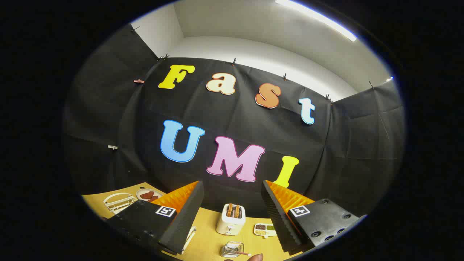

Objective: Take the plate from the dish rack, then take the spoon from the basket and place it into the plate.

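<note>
Gripper [232,214] hangs wide open, empty, above the table [210,232]. Nearest, the spoon [242,253] sits in the basket [232,249]. Toaster [231,219] stands beyond; rack [117,202] off left. I cannot see the plate. Apparently nothing done yet.

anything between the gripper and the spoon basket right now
Nothing visible does. The gripper is open and held high; the wire basket with the spoon sits on bare table below the fingers, with the toaster beyond it.

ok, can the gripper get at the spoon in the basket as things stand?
Probably yes: the gripper is open, nothing between its fingers, and the basket with the spoon sits just ahead, nearer than the toaster.
</note>
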{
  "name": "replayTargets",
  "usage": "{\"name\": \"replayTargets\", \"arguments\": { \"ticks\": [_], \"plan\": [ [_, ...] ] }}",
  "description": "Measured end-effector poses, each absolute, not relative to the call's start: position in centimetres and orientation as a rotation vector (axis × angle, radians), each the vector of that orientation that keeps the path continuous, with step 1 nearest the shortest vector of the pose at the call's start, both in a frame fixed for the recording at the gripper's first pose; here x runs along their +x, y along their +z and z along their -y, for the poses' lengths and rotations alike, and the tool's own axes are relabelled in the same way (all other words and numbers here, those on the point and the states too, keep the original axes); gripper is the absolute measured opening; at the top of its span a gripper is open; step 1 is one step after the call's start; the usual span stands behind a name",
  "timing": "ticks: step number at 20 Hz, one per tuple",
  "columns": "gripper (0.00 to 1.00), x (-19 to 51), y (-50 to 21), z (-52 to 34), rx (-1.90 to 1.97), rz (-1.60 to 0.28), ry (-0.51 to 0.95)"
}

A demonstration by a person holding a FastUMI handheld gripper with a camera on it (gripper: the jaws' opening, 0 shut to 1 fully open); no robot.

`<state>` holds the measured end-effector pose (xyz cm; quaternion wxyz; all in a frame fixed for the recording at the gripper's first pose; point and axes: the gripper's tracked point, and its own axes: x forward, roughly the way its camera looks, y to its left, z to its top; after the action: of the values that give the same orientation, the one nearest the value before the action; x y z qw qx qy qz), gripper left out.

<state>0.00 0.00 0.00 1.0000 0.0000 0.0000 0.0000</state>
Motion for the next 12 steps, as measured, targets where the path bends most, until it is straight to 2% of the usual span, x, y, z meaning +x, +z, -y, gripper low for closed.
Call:
{"name": "replayTargets", "arguments": {
  "ticks": [12],
  "plan": [
    [0.97, 0.3, -0.2, -2.8, -0.019, -0.019, 0.031]
  ]
}}
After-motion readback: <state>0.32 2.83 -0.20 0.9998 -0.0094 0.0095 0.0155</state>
